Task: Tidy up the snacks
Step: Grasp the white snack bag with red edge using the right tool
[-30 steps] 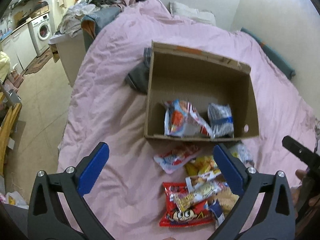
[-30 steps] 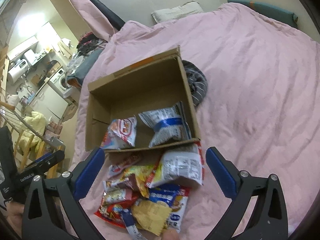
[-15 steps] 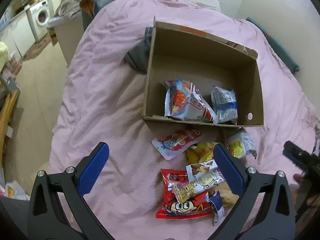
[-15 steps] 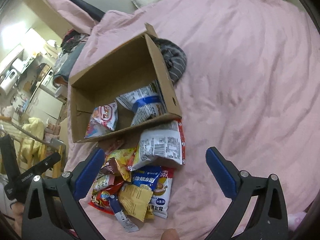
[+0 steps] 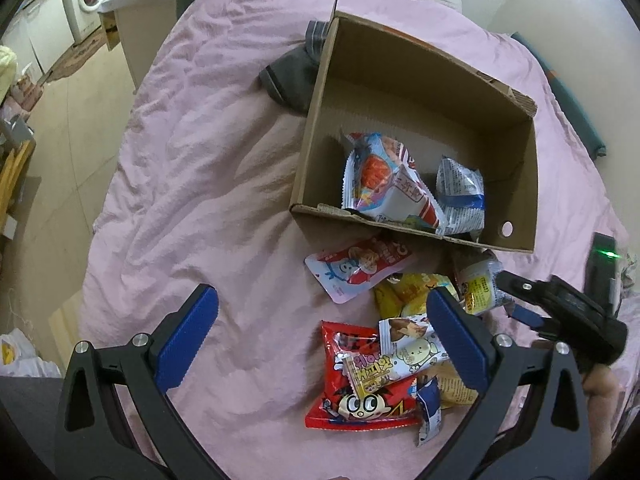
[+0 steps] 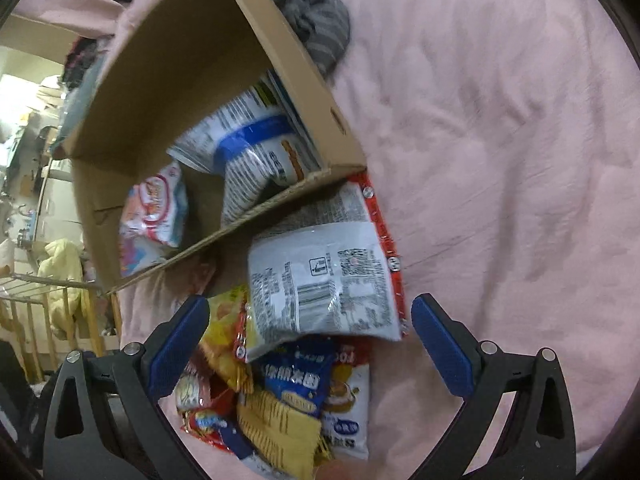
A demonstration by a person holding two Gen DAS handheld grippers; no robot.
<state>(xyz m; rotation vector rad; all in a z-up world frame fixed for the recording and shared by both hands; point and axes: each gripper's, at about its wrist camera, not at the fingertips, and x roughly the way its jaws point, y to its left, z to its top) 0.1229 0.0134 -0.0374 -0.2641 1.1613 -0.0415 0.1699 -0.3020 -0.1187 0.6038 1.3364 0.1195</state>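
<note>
Evenly lit, soft indoor light; faint shadows inside the cardboard box [image 5: 420, 92]. Sharp in the left view; motion-blurred in the right. Strong fisheye bending, dark corners.

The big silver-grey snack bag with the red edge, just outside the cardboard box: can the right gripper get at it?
Probably yes. The silver-grey snack bag lies on top of the pile, uncovered, and the open right gripper is right before it with nothing between.
</note>
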